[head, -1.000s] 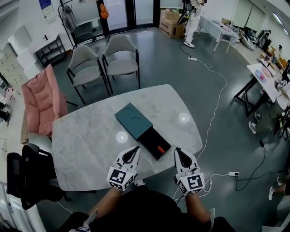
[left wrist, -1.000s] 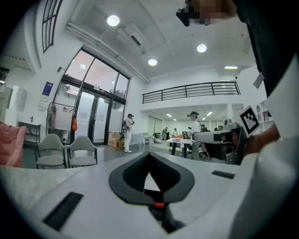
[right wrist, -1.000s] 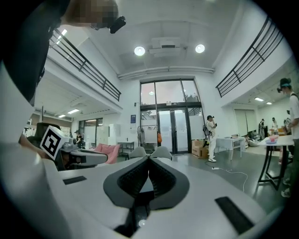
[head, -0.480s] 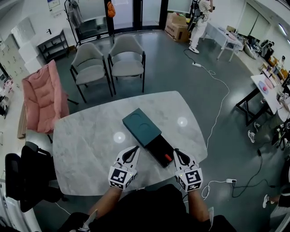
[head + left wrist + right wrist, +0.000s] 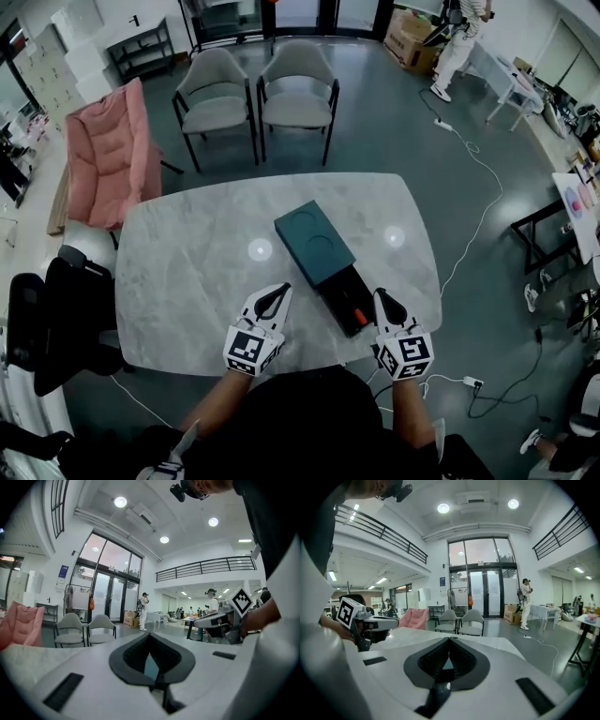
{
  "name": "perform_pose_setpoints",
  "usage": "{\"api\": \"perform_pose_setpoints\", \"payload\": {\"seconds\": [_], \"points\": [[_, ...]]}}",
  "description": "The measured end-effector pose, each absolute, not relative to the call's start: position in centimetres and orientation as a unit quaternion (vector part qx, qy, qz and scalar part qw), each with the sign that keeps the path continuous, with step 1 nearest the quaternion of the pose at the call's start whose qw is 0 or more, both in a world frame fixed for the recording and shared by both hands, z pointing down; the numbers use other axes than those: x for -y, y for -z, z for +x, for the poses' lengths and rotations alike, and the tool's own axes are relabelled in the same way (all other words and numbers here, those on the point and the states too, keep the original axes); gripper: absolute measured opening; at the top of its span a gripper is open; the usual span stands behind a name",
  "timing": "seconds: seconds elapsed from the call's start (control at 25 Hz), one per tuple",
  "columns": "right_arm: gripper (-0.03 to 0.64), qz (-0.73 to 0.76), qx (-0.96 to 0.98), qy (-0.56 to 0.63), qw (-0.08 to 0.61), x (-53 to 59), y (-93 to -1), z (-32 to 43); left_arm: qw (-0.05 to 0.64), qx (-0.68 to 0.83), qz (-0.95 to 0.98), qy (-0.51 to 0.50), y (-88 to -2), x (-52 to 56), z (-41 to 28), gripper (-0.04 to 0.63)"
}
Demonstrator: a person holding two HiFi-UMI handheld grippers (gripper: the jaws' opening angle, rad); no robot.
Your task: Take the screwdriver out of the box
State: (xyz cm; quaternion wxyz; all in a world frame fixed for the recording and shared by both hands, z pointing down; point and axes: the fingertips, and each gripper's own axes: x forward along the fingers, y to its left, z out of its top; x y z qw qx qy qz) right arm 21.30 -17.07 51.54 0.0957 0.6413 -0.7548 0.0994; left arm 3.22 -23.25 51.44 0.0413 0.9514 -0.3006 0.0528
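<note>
Screwdriver (image 5: 357, 315), orange handle, lies in black drawer (image 5: 342, 284) slid out of teal box (image 5: 314, 242) on marble counter (image 5: 187, 281). Left gripper (image 5: 278, 294) and right gripper (image 5: 382, 300) flank the drawer's near end, fingers pressed together, nothing held.

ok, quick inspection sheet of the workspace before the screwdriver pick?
Surface: marble table, holds only the box; two lamp reflections.
Job's things: teal box, black drawer slid out toward the person; orange-handled screwdriver lying in it.
Clutter: nothing seen.
Grippers: left gripper and right gripper both shut, empty, one on each side of the drawer.
Cables: white cable on the floor right of the table; power strip.
Surroundings: two grey chairs, pink chair, black office chair, person far off.
</note>
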Motion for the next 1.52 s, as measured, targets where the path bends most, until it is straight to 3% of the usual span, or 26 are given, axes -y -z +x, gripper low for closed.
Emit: {"api": "perform_pose_setpoints", "payload": {"seconds": [0.28,0.64,0.84,1.0,1.52], "points": [[0.023,0.587,0.776,-0.158,0.167,17.7,-55.5,21.6,0.065,0.354,0.931,-0.061,-52.3,23.3,1.9,0.005],[0.025,0.505,0.733,-0.286,0.355,16.2,-65.3,22.3,0.086,0.388,0.915,-0.073,-54.2,23.9,-0.1,0.005],[0.051,0.447,0.726,-0.359,0.379,15.5,-68.4,21.9,0.103,0.4,0.907,-0.078,-55.5,23.8,-1.1,0.005],[0.141,0.407,0.715,-0.394,0.41,14.9,-70.9,21.7,0.114,0.402,0.905,-0.082,-56.7,23.4,-1.3,0.005],[0.153,0.375,0.646,-0.419,0.516,14.8,-76.9,20.8,0.122,0.416,0.897,-0.085,-57.7,24.3,-4.1,0.005]]}}
